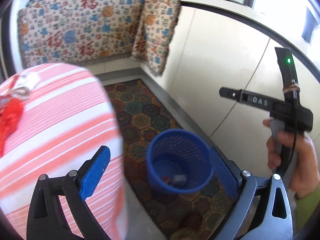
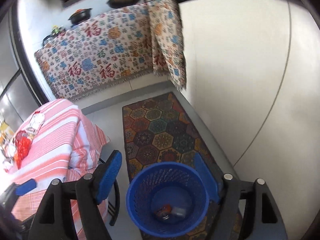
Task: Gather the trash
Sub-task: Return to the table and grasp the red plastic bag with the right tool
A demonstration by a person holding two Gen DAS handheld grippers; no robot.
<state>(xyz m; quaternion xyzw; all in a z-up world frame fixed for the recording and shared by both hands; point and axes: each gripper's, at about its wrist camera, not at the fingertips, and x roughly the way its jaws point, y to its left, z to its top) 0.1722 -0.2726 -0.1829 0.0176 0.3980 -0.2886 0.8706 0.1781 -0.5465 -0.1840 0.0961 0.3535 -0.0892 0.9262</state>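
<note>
While both your jaws hang wide and empty above the blue bin (image 2: 167, 198), remaining trash (image 2: 23, 149) lies left-frame on the counter (image 2: 56, 140), nearer your left gripper (image 1: 158, 172).

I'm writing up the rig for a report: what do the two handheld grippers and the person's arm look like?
Both the left gripper and the right gripper have black linkage arms with silver pivot bolts and textured blue finger pads. The right gripper's black body reads "DAS", with a green light and a black cable. The hand is bare, with a green sleeve.
</note>
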